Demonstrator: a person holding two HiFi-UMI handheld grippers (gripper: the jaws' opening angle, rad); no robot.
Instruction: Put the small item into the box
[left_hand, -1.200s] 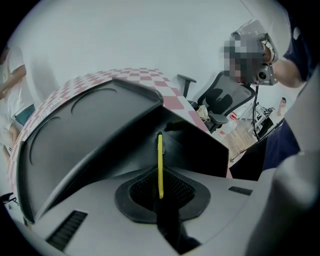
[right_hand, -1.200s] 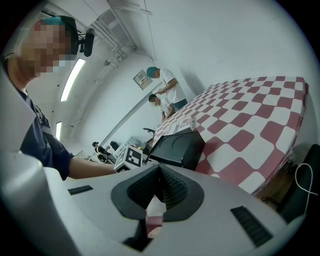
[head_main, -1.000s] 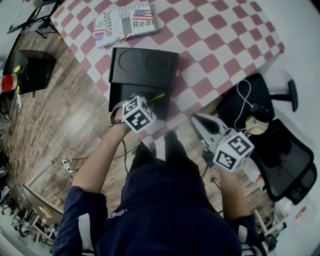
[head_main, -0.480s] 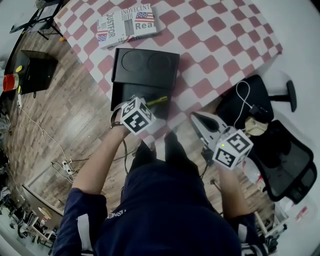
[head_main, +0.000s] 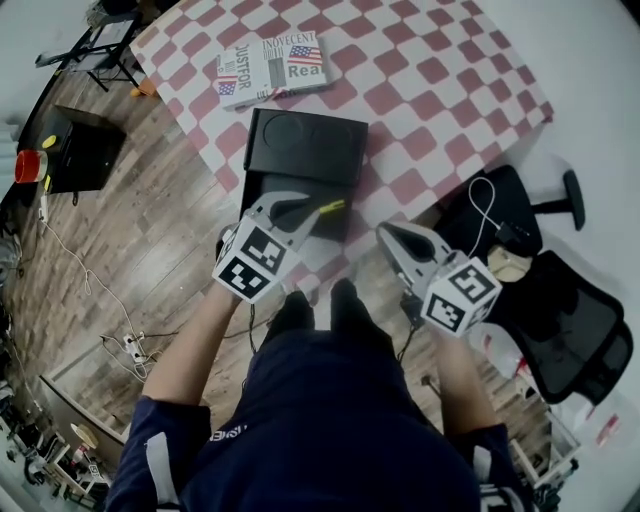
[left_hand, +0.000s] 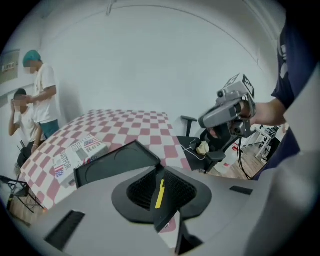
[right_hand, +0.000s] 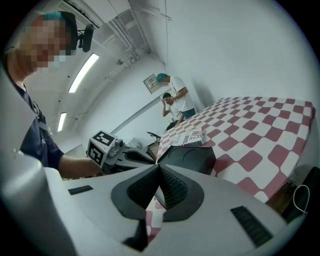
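Left gripper view shows the left tool (left_hand: 161, 172) clamped on a slim yellow stick (left_hand: 159, 195), pinched between ribbed black pads, probably to carry it into the matte black box (left_hand: 116, 162) just beyond. The right tool (right_hand: 159, 186), closed on nothing, hangs beside the box at the edge of the checkered counter (right_hand: 260, 135).

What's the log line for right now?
left gripper: shut on yellow stick | right gripper: shut, empty | box: open, on table

Your small yellow item (left_hand: 159, 194) looks smooth, your box (head_main: 305, 145) matt black plastic, your worktop (head_main: 440, 70) covered in checked cloth.
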